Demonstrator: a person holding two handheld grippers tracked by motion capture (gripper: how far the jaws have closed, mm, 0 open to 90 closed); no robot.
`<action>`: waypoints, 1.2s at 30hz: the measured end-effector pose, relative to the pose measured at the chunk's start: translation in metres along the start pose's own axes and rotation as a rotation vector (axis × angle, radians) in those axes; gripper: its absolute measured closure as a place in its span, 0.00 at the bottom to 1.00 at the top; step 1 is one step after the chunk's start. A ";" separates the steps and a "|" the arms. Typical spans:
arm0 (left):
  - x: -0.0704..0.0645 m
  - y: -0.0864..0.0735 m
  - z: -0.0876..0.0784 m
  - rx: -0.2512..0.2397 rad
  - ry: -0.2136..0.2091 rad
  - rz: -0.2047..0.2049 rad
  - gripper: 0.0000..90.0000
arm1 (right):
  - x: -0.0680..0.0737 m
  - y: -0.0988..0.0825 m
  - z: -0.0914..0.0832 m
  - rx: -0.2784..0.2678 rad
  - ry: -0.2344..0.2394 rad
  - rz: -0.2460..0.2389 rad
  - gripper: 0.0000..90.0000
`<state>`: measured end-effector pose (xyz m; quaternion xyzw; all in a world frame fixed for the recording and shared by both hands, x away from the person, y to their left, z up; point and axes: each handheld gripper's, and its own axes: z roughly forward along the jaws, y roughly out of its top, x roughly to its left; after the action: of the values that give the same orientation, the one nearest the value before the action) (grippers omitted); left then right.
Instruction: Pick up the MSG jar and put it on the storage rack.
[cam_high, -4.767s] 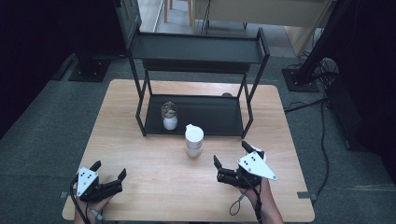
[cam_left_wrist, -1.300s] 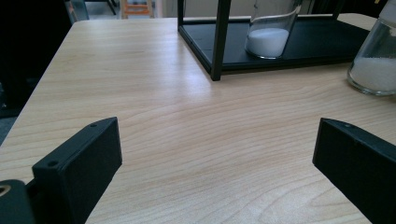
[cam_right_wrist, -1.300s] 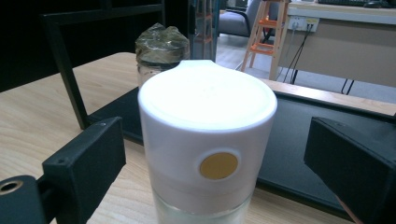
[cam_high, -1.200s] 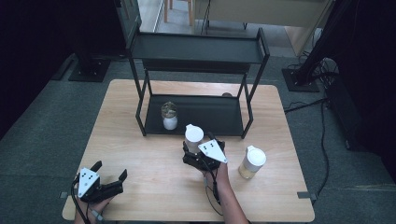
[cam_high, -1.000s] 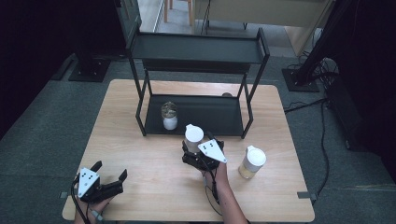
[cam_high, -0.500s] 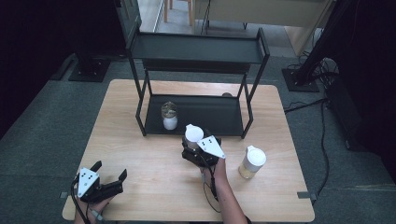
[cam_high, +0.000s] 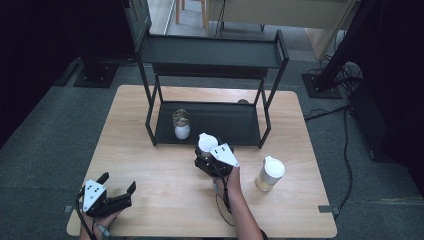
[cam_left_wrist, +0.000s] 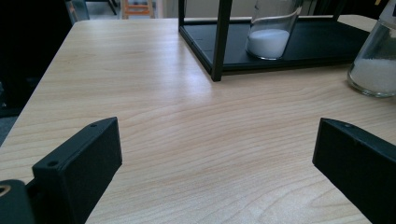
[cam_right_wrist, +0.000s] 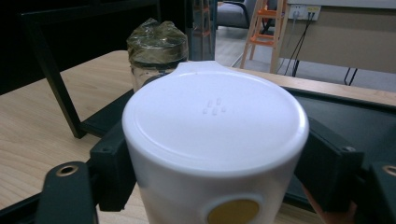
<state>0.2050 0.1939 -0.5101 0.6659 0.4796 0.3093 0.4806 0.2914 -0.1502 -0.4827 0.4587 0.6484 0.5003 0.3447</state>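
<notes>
A glass jar with a white lid (cam_high: 206, 143) stands on the table just in front of the black rack (cam_high: 210, 55). My right gripper (cam_high: 205, 156) has just been closing its jaws with this jar between them. In the right gripper view both black pads lie against the sides of the jar (cam_right_wrist: 215, 135), so my right gripper (cam_right_wrist: 218, 179) is shut on it. At the table's near left corner my left gripper (cam_high: 117, 183) rests with its jaws wide open and nothing between them. From the left gripper (cam_left_wrist: 217, 163) view, the jar's glass base (cam_left_wrist: 376, 65) holds white powder.
A film-covered jar (cam_high: 181, 124) with white powder stands on the rack's lower shelf, left of the held jar; it also appears behind the lid (cam_right_wrist: 156, 49). A white-lidded cup with tan contents (cam_high: 270, 173) stands on the wooden table (cam_high: 150, 200), right of my right hand.
The right gripper's jaws have closed around the white-lidded jar, after edging slightly toward it. Earlier the right hand set the tan cup down at the right. The left gripper has not moved.
</notes>
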 end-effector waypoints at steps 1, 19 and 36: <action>0.000 0.000 0.000 0.000 0.000 0.000 0.01 | 0.001 0.000 0.000 0.001 0.001 0.001 0.30; 0.000 0.000 0.000 0.002 0.001 0.000 0.01 | 0.000 0.004 0.001 0.017 0.014 -0.010 0.34; 0.000 0.000 0.000 0.001 0.000 -0.001 0.01 | -0.005 0.017 0.003 0.015 -0.006 -0.008 0.34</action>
<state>0.2052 0.1938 -0.5101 0.6659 0.4800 0.3090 0.4804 0.2998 -0.1524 -0.4673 0.4603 0.6530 0.4926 0.3451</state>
